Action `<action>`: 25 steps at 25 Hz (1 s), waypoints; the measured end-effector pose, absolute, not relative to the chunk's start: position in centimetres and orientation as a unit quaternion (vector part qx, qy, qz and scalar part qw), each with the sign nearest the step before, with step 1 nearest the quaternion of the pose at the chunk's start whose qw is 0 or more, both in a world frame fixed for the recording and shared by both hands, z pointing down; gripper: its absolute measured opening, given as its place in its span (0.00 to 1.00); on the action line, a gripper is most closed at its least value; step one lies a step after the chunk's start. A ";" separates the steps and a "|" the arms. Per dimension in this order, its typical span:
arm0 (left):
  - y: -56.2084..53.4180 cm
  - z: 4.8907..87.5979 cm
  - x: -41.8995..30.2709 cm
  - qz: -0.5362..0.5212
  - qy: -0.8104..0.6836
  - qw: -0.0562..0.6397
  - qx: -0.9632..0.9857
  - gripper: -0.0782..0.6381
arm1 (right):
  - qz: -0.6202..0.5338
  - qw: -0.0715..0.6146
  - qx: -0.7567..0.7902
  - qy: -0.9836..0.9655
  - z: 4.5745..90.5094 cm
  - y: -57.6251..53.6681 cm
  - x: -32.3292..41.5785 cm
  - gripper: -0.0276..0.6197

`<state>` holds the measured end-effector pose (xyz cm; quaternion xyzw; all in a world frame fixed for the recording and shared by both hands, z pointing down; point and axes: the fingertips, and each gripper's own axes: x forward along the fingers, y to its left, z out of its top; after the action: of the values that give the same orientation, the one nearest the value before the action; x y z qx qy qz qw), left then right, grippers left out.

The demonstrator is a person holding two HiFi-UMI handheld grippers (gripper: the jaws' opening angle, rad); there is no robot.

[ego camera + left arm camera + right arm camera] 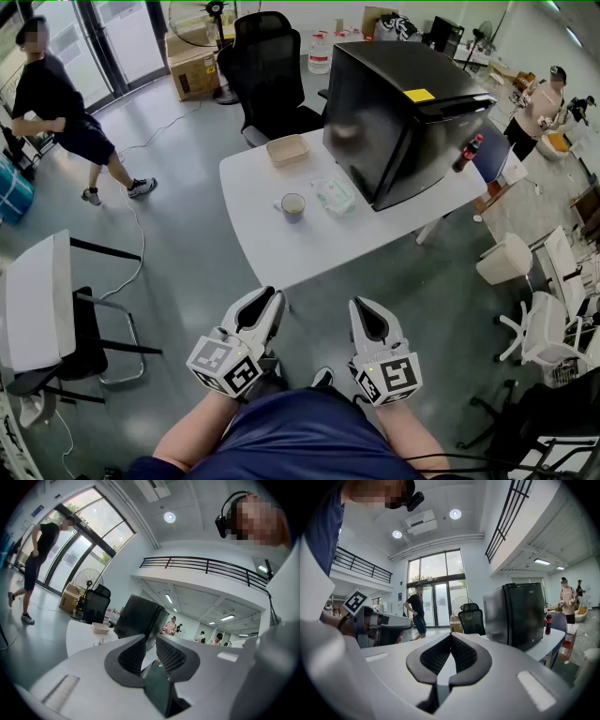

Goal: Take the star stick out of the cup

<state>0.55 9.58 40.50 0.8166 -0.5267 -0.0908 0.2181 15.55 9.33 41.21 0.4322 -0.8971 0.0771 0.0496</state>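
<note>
A blue-rimmed cup [293, 206] stands near the front of the white table [253, 234]; in the left gripper view the cup [99, 642] is tiny, with a thin stick rising from it. I cannot make out a star. Both grippers are held low, close to the person's body and well short of the table. The left gripper [273, 295] has its jaws a little apart [148, 638] with nothing between them. The right gripper [361, 305] has its tips touching [451, 635] and holds nothing.
On the table stand a black fridge [403, 112], a beige tray [287, 149] and a plastic packet [335, 197]. A cola bottle [467, 153] stands at the right end. A black chair [267, 70] is behind, a person [56, 112] walks at left, and a white side desk [33, 300] is near.
</note>
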 end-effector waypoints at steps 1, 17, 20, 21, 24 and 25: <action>9.6 40.4 0.4 -0.091 -0.526 0.218 0.817 0.21 | 0.077 0.049 0.433 -0.897 41.1 9.4 15.4 0.05; 8.8 41.1 -5.3 -0.086 -0.499 0.219 0.834 0.21 | 0.070 0.038 0.489 -0.869 40.3 8.9 11.9 0.05; 8.4 41.9 -6.5 -0.082 -0.489 0.225 0.838 0.21 | 0.066 0.043 0.505 -0.860 40.3 8.8 11.3 0.05; 8.3 42.1 -6.8 -0.082 -0.487 0.228 0.839 0.21 | 0.065 0.047 0.510 -0.857 40.4 8.7 11.2 0.05; 7.8 42.6 -8.0 -0.082 -0.481 0.230 0.842 0.21 | 0.066 0.055 0.524 -0.848 40.8 8.4 10.8 0.05; 7.5 42.7 -8.4 -0.082 -0.481 0.229 0.842 0.21 | 0.066 0.056 0.526 -0.846 40.9 8.3 10.6 0.05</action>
<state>-8.35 7.55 42.72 0.8423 -0.4809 -0.0818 0.2295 10.65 8.28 40.88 0.5263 -0.8459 0.0664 0.0562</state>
